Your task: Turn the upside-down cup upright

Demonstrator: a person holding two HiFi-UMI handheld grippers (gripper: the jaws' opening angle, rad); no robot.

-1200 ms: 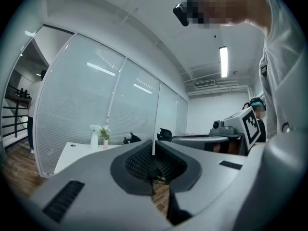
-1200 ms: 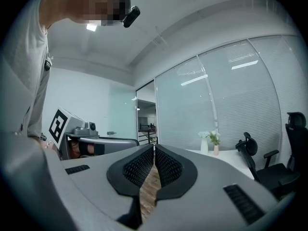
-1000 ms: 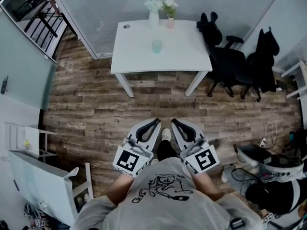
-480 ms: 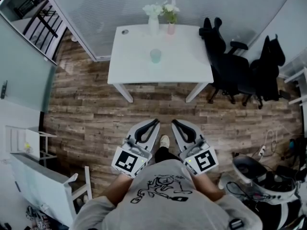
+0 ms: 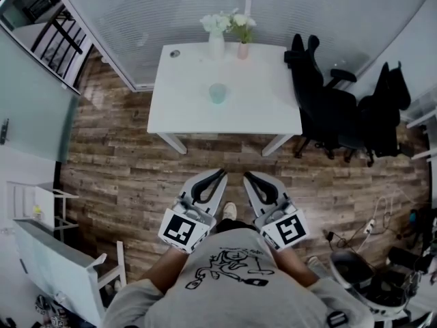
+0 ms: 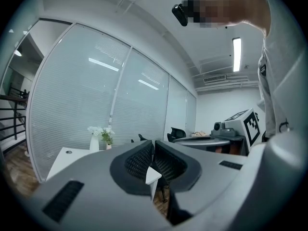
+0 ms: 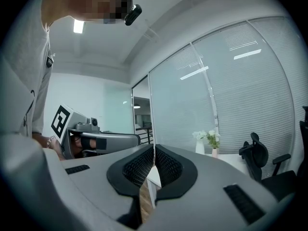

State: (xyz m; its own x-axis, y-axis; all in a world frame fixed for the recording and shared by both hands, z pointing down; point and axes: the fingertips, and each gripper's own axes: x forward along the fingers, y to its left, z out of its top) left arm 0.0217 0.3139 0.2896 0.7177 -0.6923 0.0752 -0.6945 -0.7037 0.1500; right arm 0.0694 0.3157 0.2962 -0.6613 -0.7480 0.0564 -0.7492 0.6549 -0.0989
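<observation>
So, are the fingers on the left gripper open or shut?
Shut. The left gripper has its fingers touching at the tips, nothing between them.

Grey T-shirt; grey left gripper, right gripper

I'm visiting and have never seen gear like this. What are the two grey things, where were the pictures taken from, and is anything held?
No robot here: a person standing on a wooden floor holds a hand-operated gripper in each hand, the left gripper and the right gripper. One picture comes from a camera on the person's head, looking down. The other two come from cameras riding on each gripper, looking along its jaws. Both pairs of jaws are closed on nothing, so nothing is held. Ahead stands a white table bearing a pale green cup, a white vase of flowers and a small pink vase. Beside it stand black chairs.
</observation>
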